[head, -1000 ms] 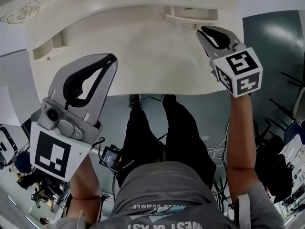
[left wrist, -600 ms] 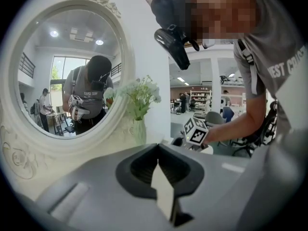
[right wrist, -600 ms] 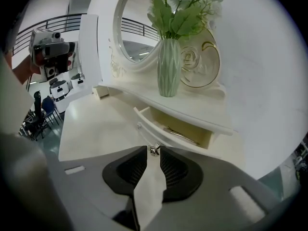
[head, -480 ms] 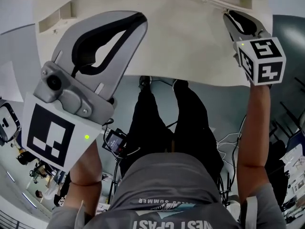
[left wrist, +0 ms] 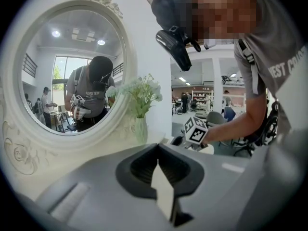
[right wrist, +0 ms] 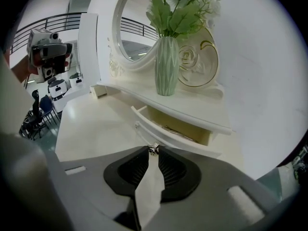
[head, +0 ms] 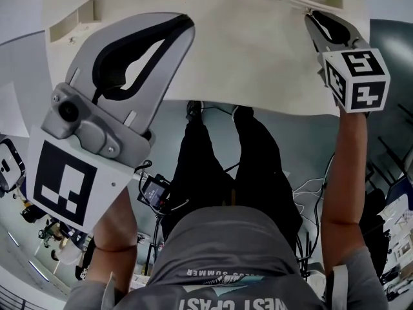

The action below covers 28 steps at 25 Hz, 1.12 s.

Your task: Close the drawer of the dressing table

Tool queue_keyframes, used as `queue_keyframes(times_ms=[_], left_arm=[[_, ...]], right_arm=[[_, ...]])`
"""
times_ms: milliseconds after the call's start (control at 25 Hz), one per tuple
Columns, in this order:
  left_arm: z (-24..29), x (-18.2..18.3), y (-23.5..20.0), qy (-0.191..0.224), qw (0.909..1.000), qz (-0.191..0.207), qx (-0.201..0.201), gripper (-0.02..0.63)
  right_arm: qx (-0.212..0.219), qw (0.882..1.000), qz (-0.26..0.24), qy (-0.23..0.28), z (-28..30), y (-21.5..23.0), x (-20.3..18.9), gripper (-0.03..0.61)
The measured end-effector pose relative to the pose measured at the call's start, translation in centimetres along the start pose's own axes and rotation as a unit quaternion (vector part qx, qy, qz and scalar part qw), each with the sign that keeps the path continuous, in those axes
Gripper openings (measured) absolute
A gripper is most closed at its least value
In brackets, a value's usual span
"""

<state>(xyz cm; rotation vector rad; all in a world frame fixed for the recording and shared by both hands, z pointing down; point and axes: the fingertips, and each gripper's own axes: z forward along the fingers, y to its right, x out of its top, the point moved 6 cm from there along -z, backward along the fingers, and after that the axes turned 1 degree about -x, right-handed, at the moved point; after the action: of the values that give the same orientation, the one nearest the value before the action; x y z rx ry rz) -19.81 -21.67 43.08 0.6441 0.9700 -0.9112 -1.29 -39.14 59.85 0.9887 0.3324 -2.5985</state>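
The drawer (right wrist: 175, 128) of the dressing table (head: 245, 63) stands pulled out at the top right of the head view, under the shelf with the vase (right wrist: 167, 66). The right gripper (head: 315, 20) reaches its front; its jaws have just been closing, and their tips pinch the small metal knob (right wrist: 154, 149). The left gripper (head: 185, 23) hangs over the tabletop at left, clenched and empty.

Smooth painted drawer (right wrist: 160, 131), shiny metal knob (right wrist: 153, 149)
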Motion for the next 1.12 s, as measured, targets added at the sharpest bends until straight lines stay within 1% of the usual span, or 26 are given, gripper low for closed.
queue_keyframes(times_ms=[280,520,720,920,1120], left_arm=[[-0.3,-0.1,-0.9,0.001,1.0,-0.002,0.008,0.003],[-1.3,0.1,-1.2,0.01,0.9998,0.001,0.017,0.003],[-1.4,-0.5,-1.3,0.01,0.9997,-0.001,0.02,0.003],[-1.8,0.3,-1.1,0.014,0.9996,0.005,0.023,0.003],[-2.3,1.0,-0.7,0.022,0.9993,0.014,0.025,0.003]], right_arm=[[-0.01,1.0,0.002,0.004,1.3,1.3,1.2,0.069],[-0.026,1.0,-0.002,0.01,1.8,2.2,2.4,0.066],[-0.025,0.999,0.019,0.01,3.4,2.3,1.7,0.071],[-0.027,0.999,0.043,0.012,3.2,2.5,1.0,0.078],[-0.03,0.998,0.052,0.004,3.3,2.3,0.4,0.08]])
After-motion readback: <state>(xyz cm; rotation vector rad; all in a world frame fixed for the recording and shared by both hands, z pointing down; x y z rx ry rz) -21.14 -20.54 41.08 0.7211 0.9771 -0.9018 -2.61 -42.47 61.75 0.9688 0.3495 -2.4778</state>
